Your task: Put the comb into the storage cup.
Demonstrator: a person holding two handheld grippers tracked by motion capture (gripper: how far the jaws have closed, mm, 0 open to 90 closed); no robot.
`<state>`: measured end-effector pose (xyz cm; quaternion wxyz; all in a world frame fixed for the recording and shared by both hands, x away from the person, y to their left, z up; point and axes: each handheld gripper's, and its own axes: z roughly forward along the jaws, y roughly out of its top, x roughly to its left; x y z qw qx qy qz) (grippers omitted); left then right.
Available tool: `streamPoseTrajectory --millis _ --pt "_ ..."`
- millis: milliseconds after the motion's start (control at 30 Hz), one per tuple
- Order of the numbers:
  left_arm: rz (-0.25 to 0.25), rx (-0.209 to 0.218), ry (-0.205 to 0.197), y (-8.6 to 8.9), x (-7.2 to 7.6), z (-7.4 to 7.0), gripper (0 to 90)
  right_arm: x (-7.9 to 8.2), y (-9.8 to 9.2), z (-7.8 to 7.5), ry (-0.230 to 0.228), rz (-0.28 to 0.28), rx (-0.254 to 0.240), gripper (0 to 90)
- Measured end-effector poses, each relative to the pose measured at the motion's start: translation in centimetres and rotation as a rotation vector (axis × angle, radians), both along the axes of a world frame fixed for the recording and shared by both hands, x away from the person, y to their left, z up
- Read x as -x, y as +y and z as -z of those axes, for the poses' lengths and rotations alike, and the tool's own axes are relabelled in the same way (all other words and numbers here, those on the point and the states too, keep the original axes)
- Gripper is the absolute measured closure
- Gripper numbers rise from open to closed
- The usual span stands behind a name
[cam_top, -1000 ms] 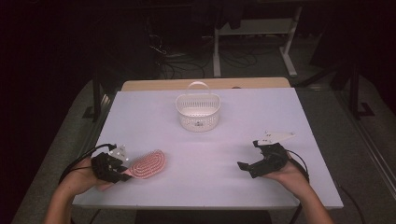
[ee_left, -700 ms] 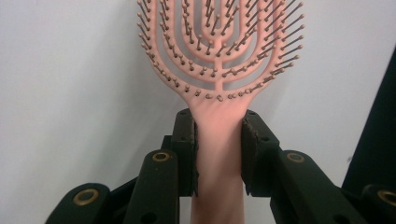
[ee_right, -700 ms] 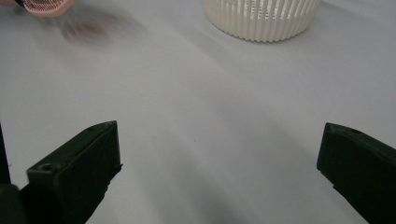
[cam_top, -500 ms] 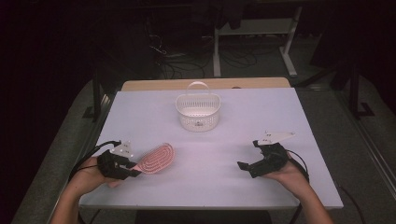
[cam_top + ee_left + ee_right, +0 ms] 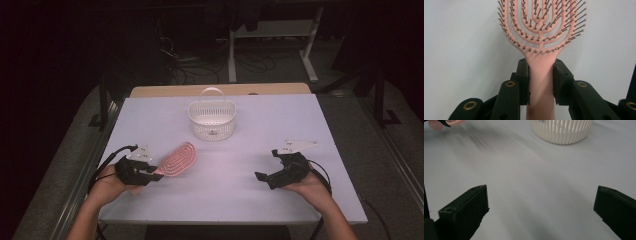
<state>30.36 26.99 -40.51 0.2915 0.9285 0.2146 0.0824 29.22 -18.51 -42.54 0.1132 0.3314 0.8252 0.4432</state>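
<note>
A pink hairbrush with an open oval head and dark bristles is held at its handle by my left gripper, which is shut on it at the table's front left. In the left gripper view the brush points away from the camera, its handle clamped between both pads. A white ribbed basket with a hoop handle stands at the table's middle back. My right gripper rests at the front right, open, nothing between its fingers. Its view shows the basket ahead.
The white table has a wooden strip along its far edge. Dark floor, cables and a white frame lie beyond. Metal rails run along both sides of the table.
My left gripper has lifted and swung the pink brush rightward, toward the basket. The right gripper has stayed put.
</note>
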Motion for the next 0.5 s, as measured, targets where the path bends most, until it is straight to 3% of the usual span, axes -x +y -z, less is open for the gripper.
streamPoseTrajectory --millis 500 --pt "-0.023 0.090 -0.045 -1.7 -1.2 -0.8 70.6 0.0 -0.2 -0.1 0.003 0.003 -0.013 0.0"
